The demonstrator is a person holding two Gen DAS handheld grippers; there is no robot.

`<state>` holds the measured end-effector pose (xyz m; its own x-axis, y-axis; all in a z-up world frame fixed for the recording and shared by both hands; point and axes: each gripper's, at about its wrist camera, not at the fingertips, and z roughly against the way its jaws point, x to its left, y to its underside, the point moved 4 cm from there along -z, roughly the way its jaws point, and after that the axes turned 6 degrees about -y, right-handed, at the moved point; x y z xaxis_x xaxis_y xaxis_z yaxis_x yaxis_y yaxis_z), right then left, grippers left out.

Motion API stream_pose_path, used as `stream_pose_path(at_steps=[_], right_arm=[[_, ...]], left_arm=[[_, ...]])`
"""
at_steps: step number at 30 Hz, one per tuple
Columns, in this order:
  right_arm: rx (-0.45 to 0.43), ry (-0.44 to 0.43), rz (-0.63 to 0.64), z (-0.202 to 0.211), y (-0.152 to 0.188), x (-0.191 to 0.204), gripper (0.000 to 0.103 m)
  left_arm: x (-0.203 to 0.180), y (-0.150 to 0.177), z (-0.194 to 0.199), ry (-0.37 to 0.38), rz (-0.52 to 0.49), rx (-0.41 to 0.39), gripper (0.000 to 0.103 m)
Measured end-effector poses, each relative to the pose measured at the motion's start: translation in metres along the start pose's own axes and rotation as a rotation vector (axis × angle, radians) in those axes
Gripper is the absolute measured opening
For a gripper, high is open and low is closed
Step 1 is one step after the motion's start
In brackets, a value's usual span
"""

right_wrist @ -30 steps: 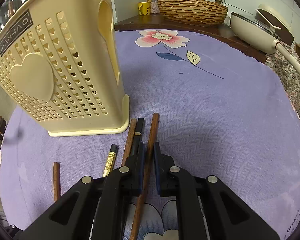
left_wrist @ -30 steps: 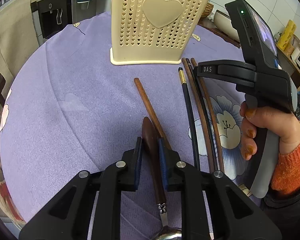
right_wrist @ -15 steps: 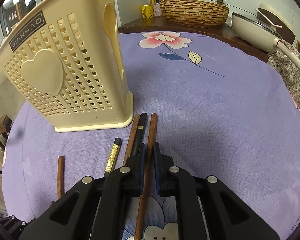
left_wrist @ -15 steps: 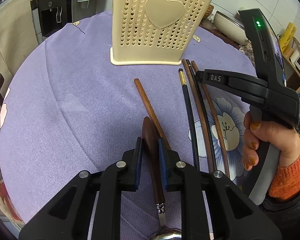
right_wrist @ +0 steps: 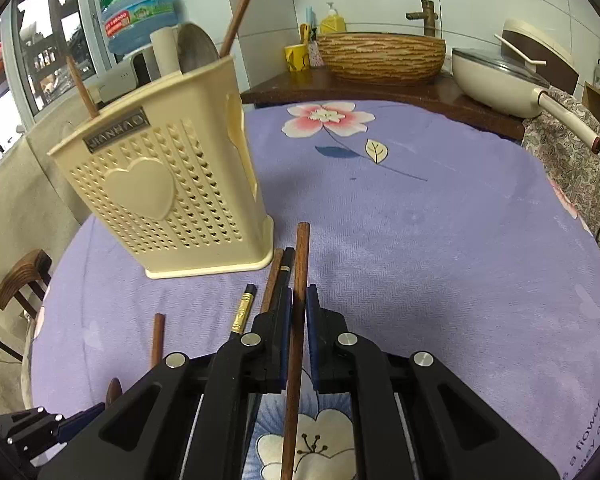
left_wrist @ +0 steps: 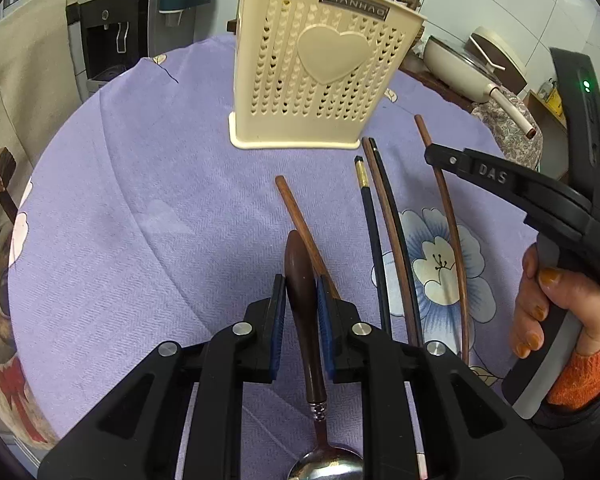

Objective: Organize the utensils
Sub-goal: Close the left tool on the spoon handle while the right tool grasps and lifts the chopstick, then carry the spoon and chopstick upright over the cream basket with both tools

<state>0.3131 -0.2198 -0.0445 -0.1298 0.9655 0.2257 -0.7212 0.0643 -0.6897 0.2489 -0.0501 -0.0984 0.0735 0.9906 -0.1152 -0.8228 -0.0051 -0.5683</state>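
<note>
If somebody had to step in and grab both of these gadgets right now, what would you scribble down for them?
Left gripper: shut on the wooden handle of the spoon, bowl end toward the camera.
Right gripper: shut on one brown chopstick, its far tip raised off the cloth.
On the purple tablecloth: one brown chopstick alone, two black ones and another brown one lying side by side near the cream holder.
Done: the holder already has a few utensils standing in it.
Left: drop in the held chopstick and spoon, then collect the four chopsticks on the cloth.
</note>
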Motion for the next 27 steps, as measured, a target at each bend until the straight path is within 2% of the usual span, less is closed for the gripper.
stream_pose_path(at_steps=[9,14,27], right_arm=[[-0.067,-0.062,-0.009,0.039,-0.001,0.000,0.007],[-0.130,-0.099,0.031,0.071,-0.003,0.006,0.007],[-0.204,-0.152,0.093,0.138,0.003,0.011,0.007]], left_arm=[[0.005,-0.002,0.024,0.013,0.005,-0.038,0.016],[0.004,-0.007,0.048,0.022,-0.006,-0.091,0.016],[0.011,-0.011,0.092,0.053,0.001,-0.166,0.016]])
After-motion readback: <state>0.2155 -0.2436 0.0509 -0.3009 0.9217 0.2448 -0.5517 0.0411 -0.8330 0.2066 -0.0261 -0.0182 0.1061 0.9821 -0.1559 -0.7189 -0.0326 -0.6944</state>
